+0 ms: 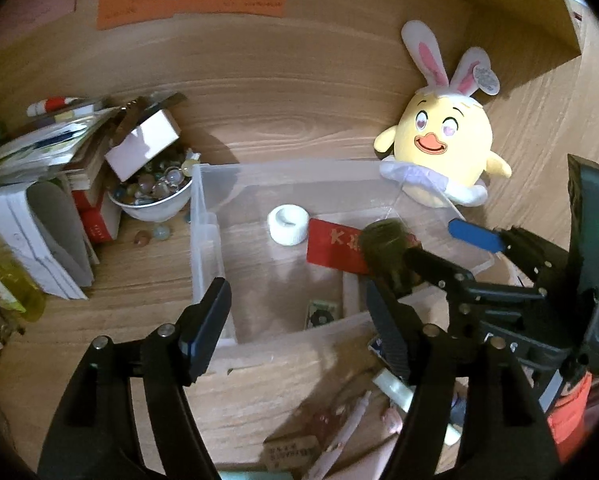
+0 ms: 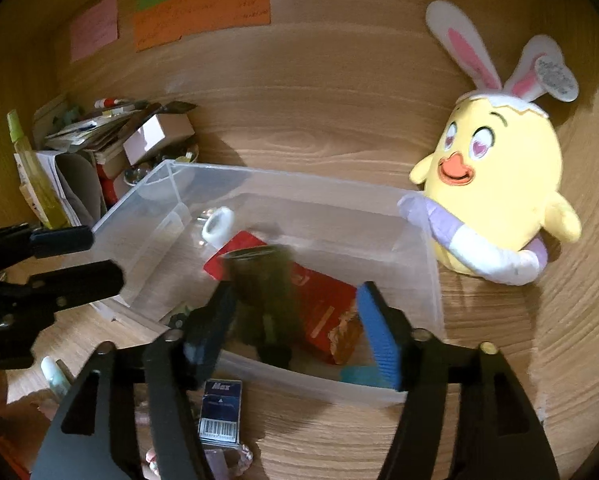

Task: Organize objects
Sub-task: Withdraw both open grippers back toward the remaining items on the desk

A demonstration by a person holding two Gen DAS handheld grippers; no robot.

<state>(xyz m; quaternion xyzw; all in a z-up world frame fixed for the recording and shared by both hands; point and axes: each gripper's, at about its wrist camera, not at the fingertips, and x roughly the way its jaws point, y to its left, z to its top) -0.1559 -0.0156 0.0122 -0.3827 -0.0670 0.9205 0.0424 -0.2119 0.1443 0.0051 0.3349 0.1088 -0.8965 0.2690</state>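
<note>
A clear plastic bin (image 1: 207,240) (image 2: 427,264) stands on the wooden desk. It holds a white tape roll (image 1: 287,225) (image 2: 219,226), a red packet (image 1: 331,246) (image 2: 323,304) and a small card (image 1: 319,314). A dark, blurred cylinder (image 2: 261,288) (image 1: 385,248) hangs over the bin between the fingers of my right gripper (image 2: 295,332) (image 1: 439,244). A wide gap separates it from the blue pad (image 2: 379,336), so this gripper is open. My left gripper (image 1: 299,332) (image 2: 59,256) is open over the bin's near edge, with nothing between its fingers.
A yellow chick plush with bunny ears (image 1: 443,140) (image 2: 499,184) leans behind the bin's right corner. A bowl of glass marbles (image 1: 155,192) and stacked books (image 1: 39,184) sit left. A blue staples box (image 2: 221,412) and small items lie in front.
</note>
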